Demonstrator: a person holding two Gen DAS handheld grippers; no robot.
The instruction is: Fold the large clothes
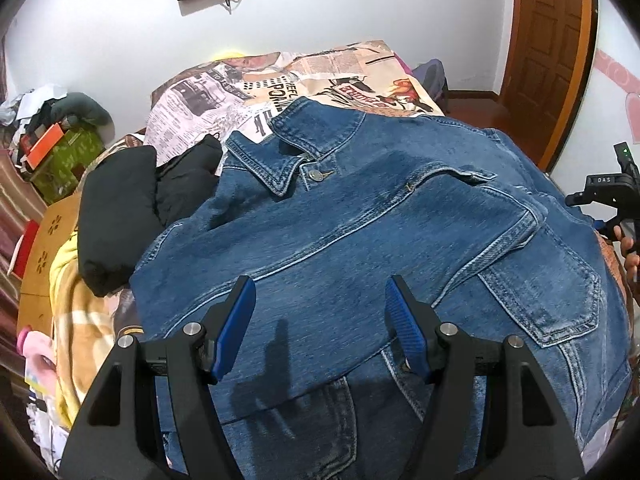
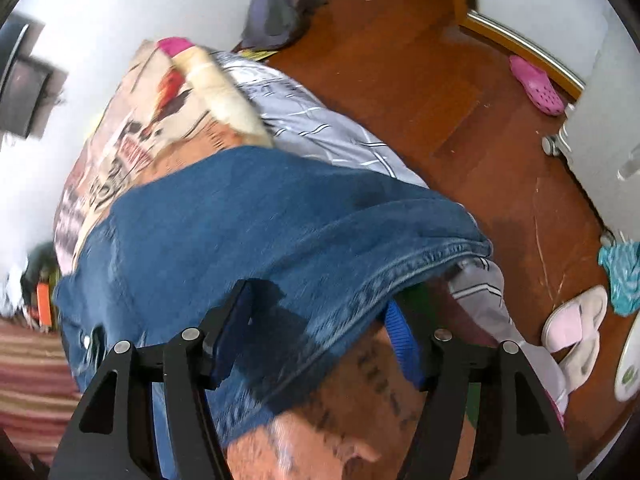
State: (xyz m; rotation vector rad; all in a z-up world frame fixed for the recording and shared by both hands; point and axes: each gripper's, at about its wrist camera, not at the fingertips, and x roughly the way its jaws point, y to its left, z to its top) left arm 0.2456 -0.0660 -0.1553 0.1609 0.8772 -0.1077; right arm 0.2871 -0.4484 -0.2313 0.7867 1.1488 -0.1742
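The left gripper [image 1: 320, 308] hangs spread and empty over the jacket [image 1: 360, 220], near its hem. The right gripper [image 2: 320, 312] is spread too, the jacket's side edge lying loose between its jaws. The jacket lies front-up across the bed [image 1: 224, 96], reaching its right edge. To fold cleanly, both should probably pinch seams, lifting evenly.

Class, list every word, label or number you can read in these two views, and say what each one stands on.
"DAS": on the black body of the right claw, seen from the left wrist view.
Newspaper-print bedcover: large letters and small print, upside down, too distorted to read reliably.
Denim jacket: no readable label.
Right wrist view: print blurred, unreadable.
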